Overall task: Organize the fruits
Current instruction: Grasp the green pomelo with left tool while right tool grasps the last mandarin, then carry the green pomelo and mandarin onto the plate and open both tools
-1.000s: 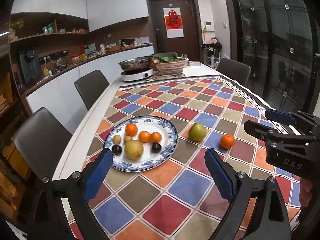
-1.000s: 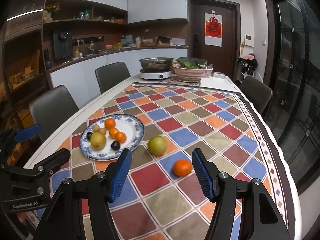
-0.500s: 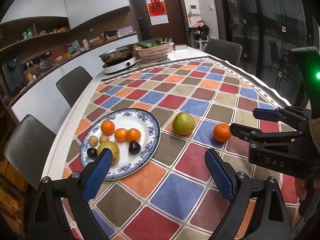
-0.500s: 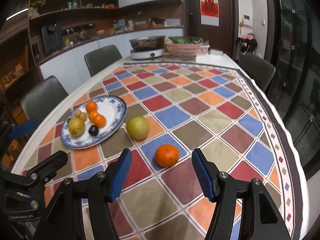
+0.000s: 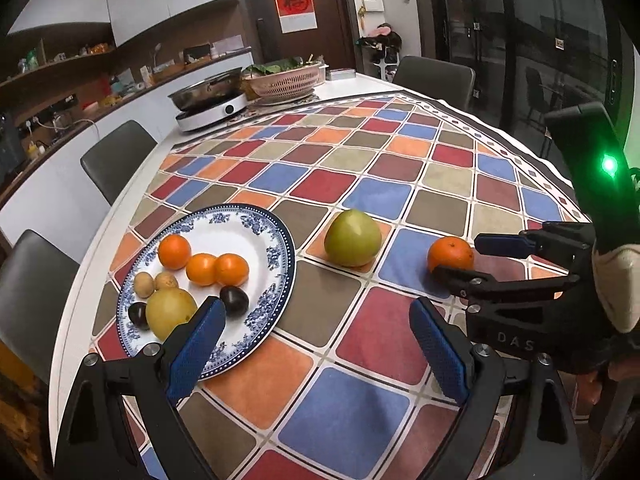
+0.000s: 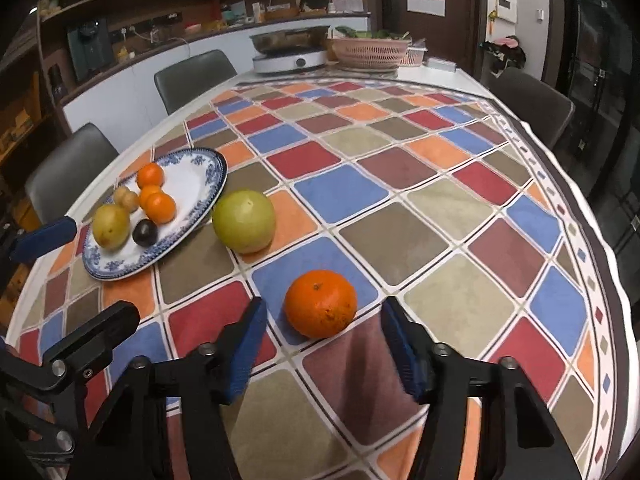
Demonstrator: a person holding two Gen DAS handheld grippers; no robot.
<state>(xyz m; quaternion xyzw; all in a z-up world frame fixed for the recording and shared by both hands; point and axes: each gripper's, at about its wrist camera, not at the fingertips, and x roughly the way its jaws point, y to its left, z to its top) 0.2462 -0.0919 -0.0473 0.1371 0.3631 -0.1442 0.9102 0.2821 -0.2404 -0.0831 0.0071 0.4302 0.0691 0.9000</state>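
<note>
Orange [image 6: 321,304]: lies on surface [image 6: 440,208], now nearer than a second ago, just ahead of right claw [image 6: 322,340], closing, not yet touching. Left claw [image 5: 318,344] spread, empty. Plate [image 6: 200,184] at 10 o'clock. Grasp imminent.

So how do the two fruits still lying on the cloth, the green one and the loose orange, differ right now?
The green fruit is larger and pale yellow-green; the loose orange is smaller and bright orange. The green fruit lies right beside the plate; the orange lies farther from it. The right gripper is closing just short of the orange, not touching it; no gripper is at the green fruit. Both rest on the checked tablecloth, off the plate.
</note>
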